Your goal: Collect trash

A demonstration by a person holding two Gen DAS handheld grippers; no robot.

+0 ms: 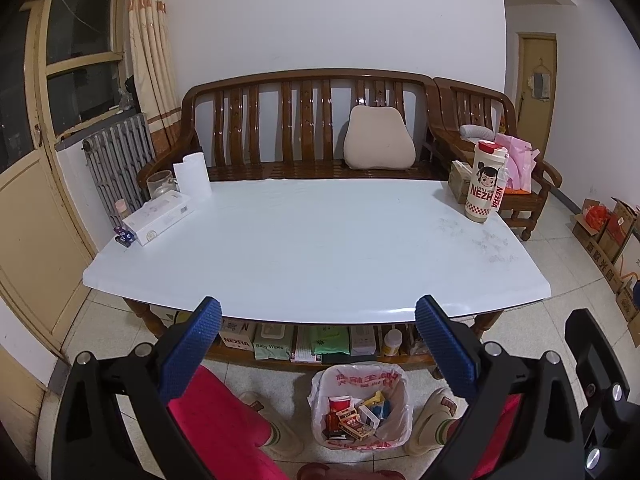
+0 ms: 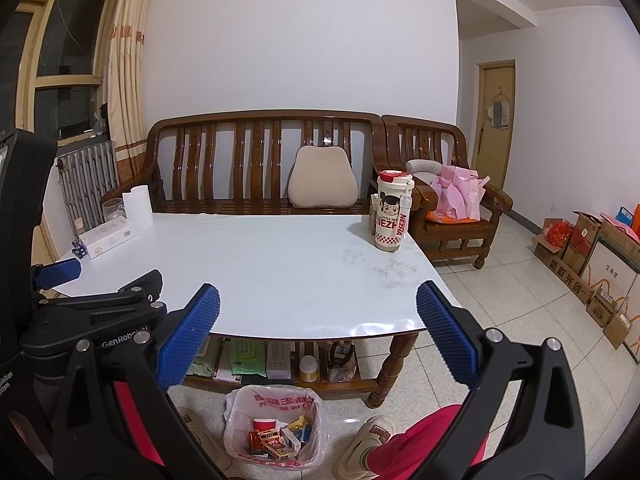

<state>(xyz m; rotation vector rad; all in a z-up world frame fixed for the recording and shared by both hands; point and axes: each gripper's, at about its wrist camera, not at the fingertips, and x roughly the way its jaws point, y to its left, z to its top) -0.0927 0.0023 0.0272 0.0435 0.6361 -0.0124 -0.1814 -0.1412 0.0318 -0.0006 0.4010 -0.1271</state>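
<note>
A small bin lined with a white plastic bag (image 1: 362, 408) (image 2: 276, 426) stands on the floor in front of the table, between a person's slippered feet. It holds several small packets and boxes, red, yellow and blue. My left gripper (image 1: 318, 346) is open above the table's near edge, with nothing between its blue pads (image 1: 190, 350). My right gripper (image 2: 318, 334) is open too and holds nothing. The left gripper's body (image 2: 92, 312) shows at the left of the right wrist view. The white tabletop (image 1: 304, 248) (image 2: 256, 268) bears only items at its far corners.
A white box (image 1: 160, 216), paper roll (image 1: 192, 176) and glass jar stand at the far left corner; a tall Nezha cup (image 1: 486, 182) (image 2: 394, 212) at the far right. Wipes and boxes fill the lower shelf (image 1: 320, 344). A wooden bench (image 1: 304, 128) is behind; cardboard boxes (image 2: 592, 264) line the right wall.
</note>
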